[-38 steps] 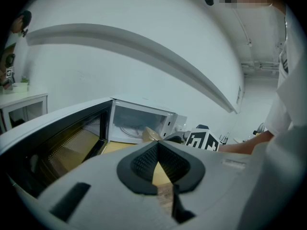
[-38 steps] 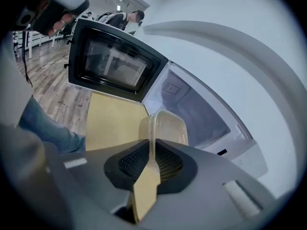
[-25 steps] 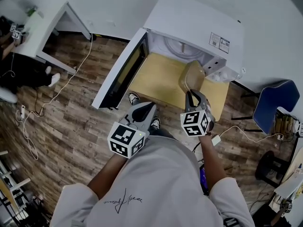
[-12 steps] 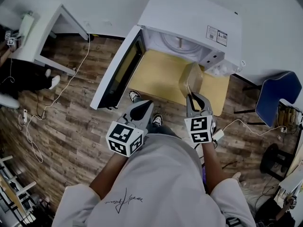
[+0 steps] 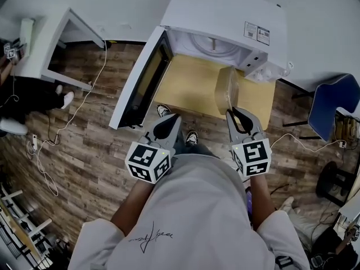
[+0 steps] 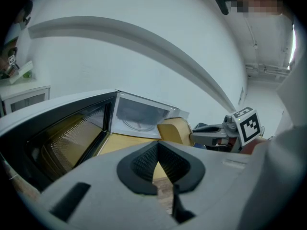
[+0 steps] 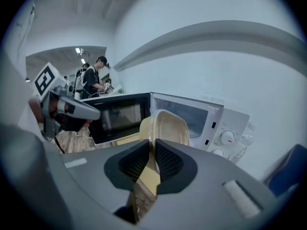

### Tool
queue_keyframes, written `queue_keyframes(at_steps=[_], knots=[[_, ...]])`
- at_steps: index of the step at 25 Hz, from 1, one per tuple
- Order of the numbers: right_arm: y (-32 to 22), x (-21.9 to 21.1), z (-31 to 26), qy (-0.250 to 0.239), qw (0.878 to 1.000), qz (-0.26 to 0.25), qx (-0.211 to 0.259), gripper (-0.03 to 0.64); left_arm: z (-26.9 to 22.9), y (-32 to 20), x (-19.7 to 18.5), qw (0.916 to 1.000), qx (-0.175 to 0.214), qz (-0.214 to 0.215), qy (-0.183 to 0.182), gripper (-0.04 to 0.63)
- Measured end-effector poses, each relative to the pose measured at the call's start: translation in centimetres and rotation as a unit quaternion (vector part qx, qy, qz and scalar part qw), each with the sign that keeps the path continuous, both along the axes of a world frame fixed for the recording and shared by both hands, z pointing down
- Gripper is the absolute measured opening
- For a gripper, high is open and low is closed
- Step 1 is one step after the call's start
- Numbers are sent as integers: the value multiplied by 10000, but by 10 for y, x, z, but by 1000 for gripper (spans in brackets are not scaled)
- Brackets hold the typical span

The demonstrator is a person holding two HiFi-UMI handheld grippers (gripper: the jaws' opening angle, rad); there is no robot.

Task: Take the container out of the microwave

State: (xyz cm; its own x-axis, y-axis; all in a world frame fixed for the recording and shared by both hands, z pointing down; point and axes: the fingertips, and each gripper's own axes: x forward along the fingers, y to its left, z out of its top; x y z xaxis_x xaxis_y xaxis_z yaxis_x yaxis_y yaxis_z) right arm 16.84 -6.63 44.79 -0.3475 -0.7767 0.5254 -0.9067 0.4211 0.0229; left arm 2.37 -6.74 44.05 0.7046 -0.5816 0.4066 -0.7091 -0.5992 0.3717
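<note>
I raised and rolled the right gripper [image 5: 239, 113], clamped on the container [image 5: 226, 90] rim, leaving it clear of the microwave [image 5: 225, 16] ahead; left gripper [image 5: 168, 124] sat closed, empty.

White microwave [image 5: 225, 13] with a dark door window, see-through tan container [image 5: 226, 89], pale yellowish wood tabletop [image 5: 188, 86]. The floor [image 5: 84, 122] is a brown plank pattern. Left gripper [image 5: 169, 120] and right gripper [image 5: 236, 112] are grey with black pads and black-and-white square-marker cubes. The chair [image 5: 337, 100] is blue.
</note>
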Motion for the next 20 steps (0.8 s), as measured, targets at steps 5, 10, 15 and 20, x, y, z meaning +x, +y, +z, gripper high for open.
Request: queue_keyframes(at_steps=[5,10,15,20], knots=[[7,-4,-21,-686,9975,-144,90,54,-2,-1,-6,10000,35,2,2,3],[15,-3,-34,-1034,9936,-447,107,54,2,2,-6,10000,-26,-42,11,3],[22,-1,-44,-826,9945,-609,230,52,7,2,-6,9999,-53,-90,5,3],[27,2,-49,-947,9926,-670,351,52,8,3,-6,9998,-63,-166,40,3]])
